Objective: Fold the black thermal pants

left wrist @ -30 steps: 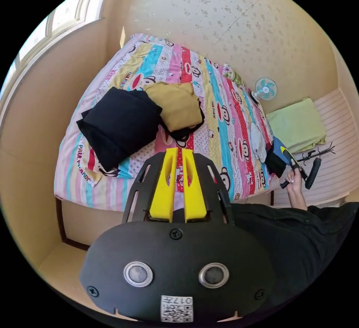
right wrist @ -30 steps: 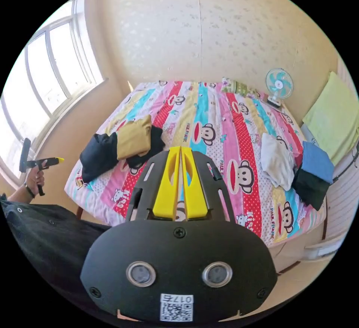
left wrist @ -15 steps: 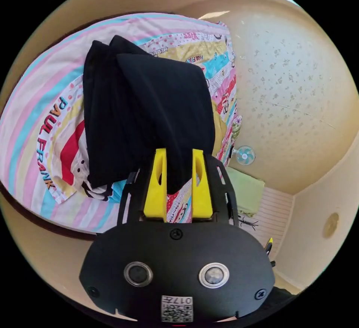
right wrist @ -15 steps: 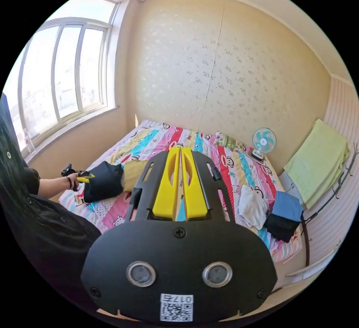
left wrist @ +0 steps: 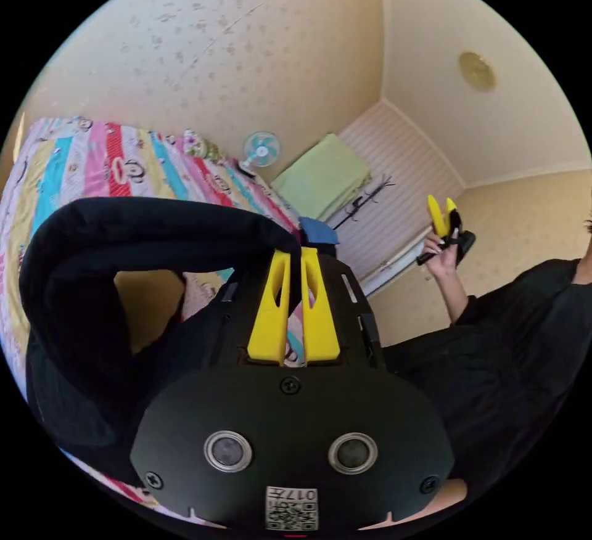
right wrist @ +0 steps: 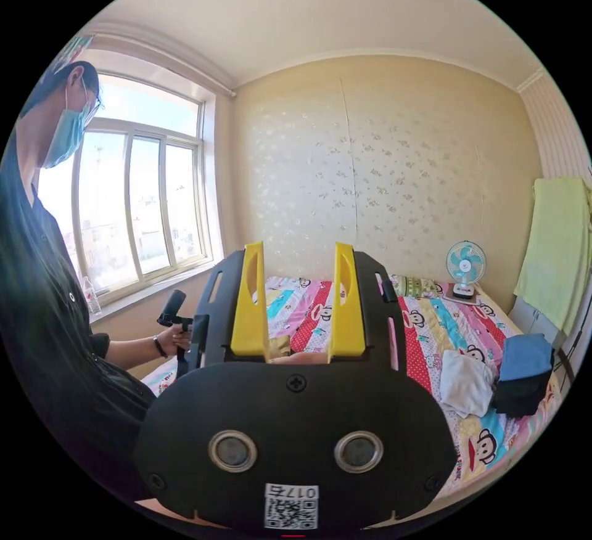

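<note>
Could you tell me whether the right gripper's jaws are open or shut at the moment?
Open. In the right gripper view, the right gripper has its yellow jaws standing well apart, with the bed visible through the gap and nothing held between them.
</note>
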### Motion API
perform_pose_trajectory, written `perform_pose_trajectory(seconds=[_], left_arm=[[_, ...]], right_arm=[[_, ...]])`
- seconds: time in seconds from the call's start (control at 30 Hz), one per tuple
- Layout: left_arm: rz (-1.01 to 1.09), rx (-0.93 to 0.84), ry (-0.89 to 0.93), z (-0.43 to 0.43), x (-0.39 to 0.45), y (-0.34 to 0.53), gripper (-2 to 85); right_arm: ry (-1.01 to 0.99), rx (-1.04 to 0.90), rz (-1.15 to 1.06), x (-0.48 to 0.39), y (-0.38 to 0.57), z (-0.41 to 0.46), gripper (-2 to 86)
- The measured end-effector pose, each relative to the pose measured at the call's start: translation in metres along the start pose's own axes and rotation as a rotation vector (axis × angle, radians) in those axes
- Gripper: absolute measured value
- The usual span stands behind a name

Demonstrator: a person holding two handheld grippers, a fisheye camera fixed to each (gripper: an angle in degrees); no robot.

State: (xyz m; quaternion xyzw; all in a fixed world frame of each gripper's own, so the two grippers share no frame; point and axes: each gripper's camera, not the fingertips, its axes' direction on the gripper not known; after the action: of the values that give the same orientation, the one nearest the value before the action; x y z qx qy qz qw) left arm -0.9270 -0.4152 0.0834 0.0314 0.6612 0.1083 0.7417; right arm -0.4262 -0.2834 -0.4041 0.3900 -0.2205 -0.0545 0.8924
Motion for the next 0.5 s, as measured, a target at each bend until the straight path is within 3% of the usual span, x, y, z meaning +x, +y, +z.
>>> perform_pose_trajectory(seconds=[0.07, 0.13, 0.2, 0.27, 0.37, 0.43, 0.5], left_arm=[[-0.014, -0.081, 0.002, 0.048, 0.006, -0.007, 4.4], [-0.086, -0.349, -0.082, 0.109, -0.001, 0.001, 7.6], [-0.103, -0.651, -0.025, 0.173, -0.007, 0.041, 10.5], [-0.119, -0.678, 0.106, 0.184, -0.007, 0.065, 5.5], [-0.27, -0.539, 0.047, 0.149, -0.036, 0.076, 6.5], [-0.419, -0.352, -0.051, 0.103, -0.063, 0.087, 6.6], [-0.611, -0.03, -0.174, 0.024, -0.089, 0.116, 6.6]], right_arm=[[0.009, 0.019, 0.025, 0.017, -0.001, -0.006, 16.1], [0.056, -0.02, 0.032, 0.038, 0.0, -0.008, 16.3], [0.06, -0.084, 0.039, 0.054, 0.005, -0.006, 16.4], [0.042, -0.146, 0.045, 0.069, 0.013, -0.003, 16.3], [0.01, -0.23, 0.087, 0.093, 0.029, 0.006, 15.8], [-0.011, -0.269, 0.125, 0.109, 0.035, 0.016, 15.5], [-0.033, -0.276, 0.135, 0.116, 0.033, 0.028, 15.2]])
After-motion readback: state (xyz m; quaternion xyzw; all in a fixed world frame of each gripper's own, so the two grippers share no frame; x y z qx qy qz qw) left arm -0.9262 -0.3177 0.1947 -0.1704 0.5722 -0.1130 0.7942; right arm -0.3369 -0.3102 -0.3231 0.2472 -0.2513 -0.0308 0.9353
